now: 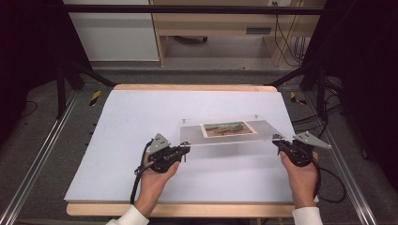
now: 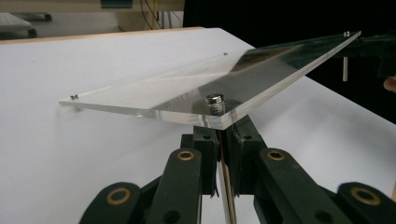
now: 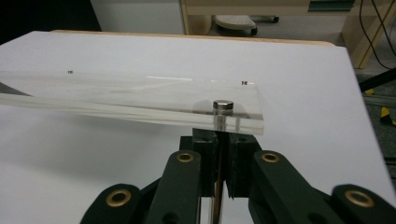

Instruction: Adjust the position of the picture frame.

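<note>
High view: a clear acrylic frame (image 1: 234, 131) with a small picture (image 1: 228, 129) sandwiched in it is held above the white table (image 1: 141, 122), clear of the surface. Its long axis runs left to right across the table, between the two hands. The left gripper (image 1: 184, 150) grips it at the near left corner, the right gripper (image 1: 278, 139) at the near right corner. Each hand sits at its own end, neither nearer than the other. The frame lies just ahead of both grippers, towards the far side of the table.

Left gripper view: the jaws stand narrow, closed under the corner of the frame, just below a metal standoff bolt (image 2: 214, 100). They appear to clamp the bolt's stem beneath the plate, though the contact itself is partly hidden by the plate edge. The frame stretches away to the right, tilted upward, towards the other gripper.

Right gripper view: same arrangement. The jaws are pinched together under the corner, beneath its standoff bolt (image 3: 223, 105), with the frame extending to the left.

Judgement: any coming move depends on both ends travelling together; the frame spans the two grips, so uneven motion at either hand would twist or tilt it.
</note>
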